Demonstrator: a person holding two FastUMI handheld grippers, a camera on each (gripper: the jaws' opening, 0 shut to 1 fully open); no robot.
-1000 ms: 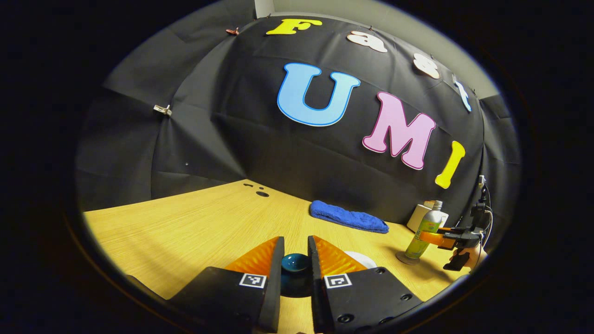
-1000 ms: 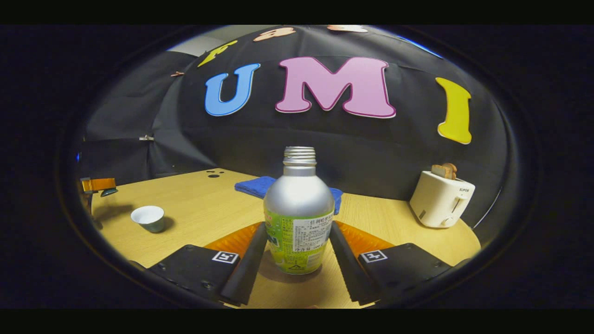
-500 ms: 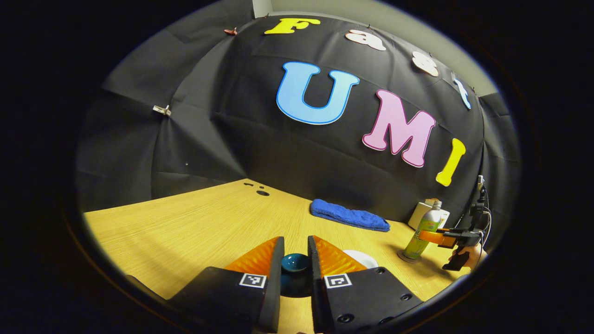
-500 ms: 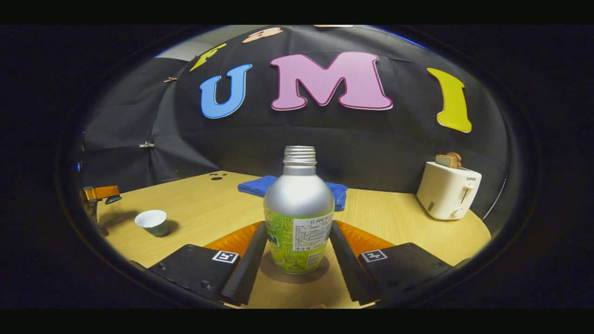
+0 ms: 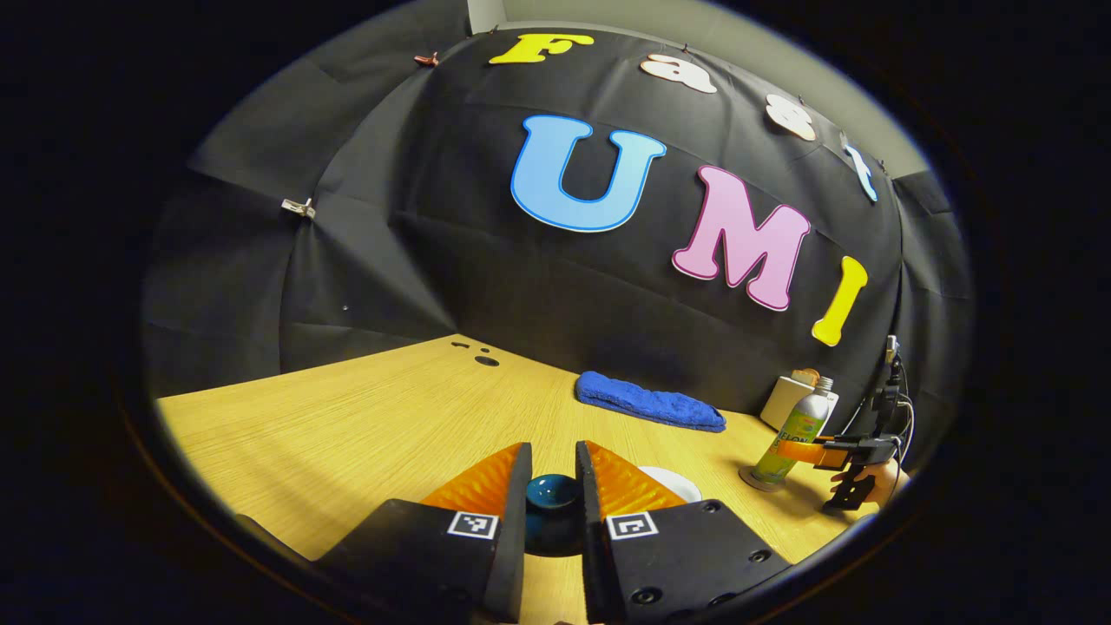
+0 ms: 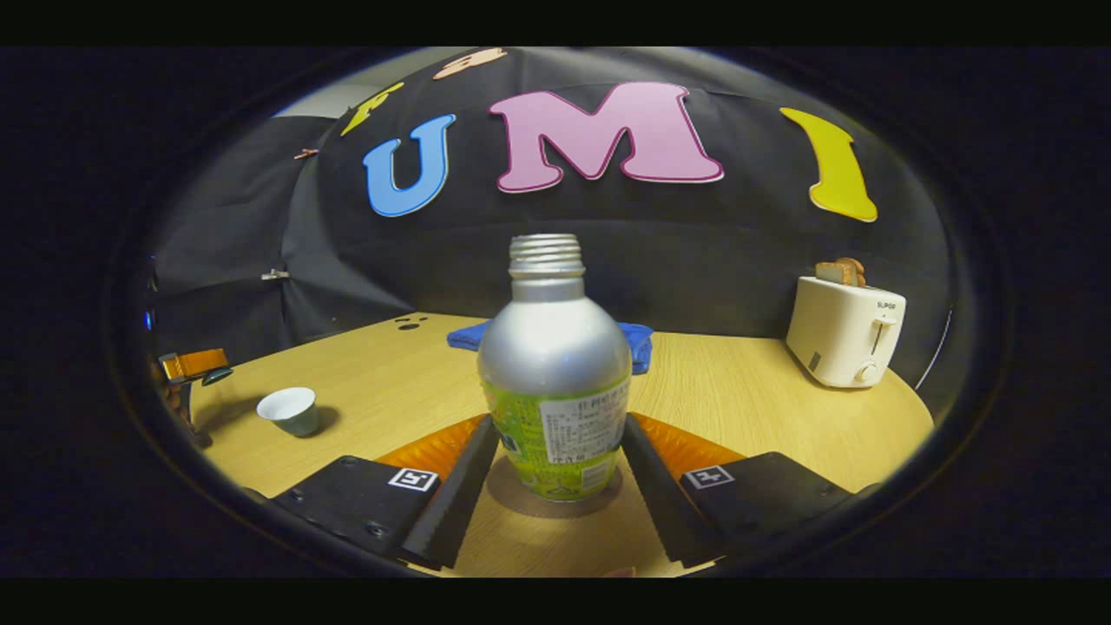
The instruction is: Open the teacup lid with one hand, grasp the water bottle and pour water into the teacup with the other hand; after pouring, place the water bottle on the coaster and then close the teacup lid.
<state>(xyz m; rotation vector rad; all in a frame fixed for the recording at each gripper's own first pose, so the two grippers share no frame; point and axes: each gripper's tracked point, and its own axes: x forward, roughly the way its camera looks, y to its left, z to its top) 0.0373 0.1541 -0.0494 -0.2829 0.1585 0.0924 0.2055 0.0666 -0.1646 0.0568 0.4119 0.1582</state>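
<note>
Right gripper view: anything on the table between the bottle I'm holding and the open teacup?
No. In the right gripper view, only bare table lies between the water bottle and the teacup.

Silver water bottle [image 6: 554,365] tilts above coaster [image 6: 555,502]; open white teacup [image 6: 289,410], perhaps empty.

My water bottle [image 6: 554,365] is smooth matt metal with a glossy printed label. Beneath it, the table [image 6: 746,408] is pale wood grain; the far towel [image 5: 649,403] looks nubby cloth.
</note>
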